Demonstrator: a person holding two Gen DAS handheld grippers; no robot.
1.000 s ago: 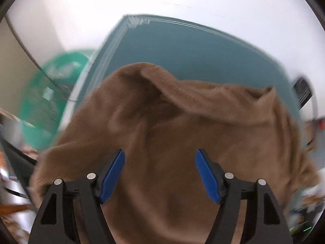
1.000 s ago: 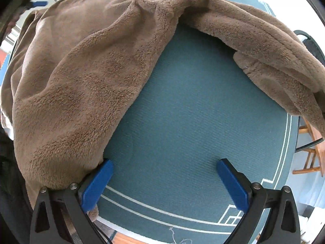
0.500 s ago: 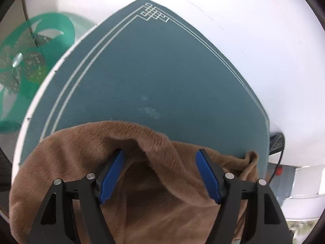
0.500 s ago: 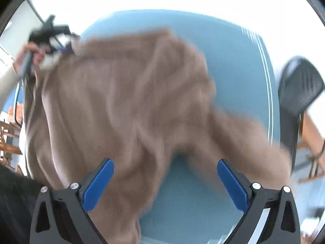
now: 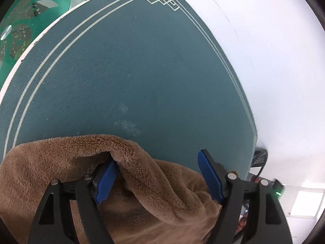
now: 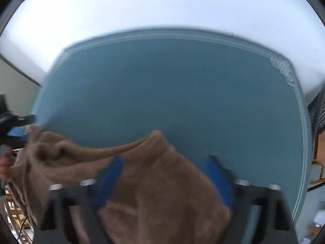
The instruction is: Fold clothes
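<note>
Both tongs have travelled across the brown fleece garment, and more of the teal mat is now uncovered than a second ago

Seen from the left wrist, the left tongs stand wide apart over the garment: a fold of fleece lies between the blue pads and drapes against the left one, but the pads do not press on it. The right wrist view is blurred; the right tongs are closing with a raised ridge of the garment between the pads, and they do not squeeze it yet. The garment lies bunched at the near edge of the mat on the desk, while a hand at the far left edge holds the other tool beside the cloth
</note>
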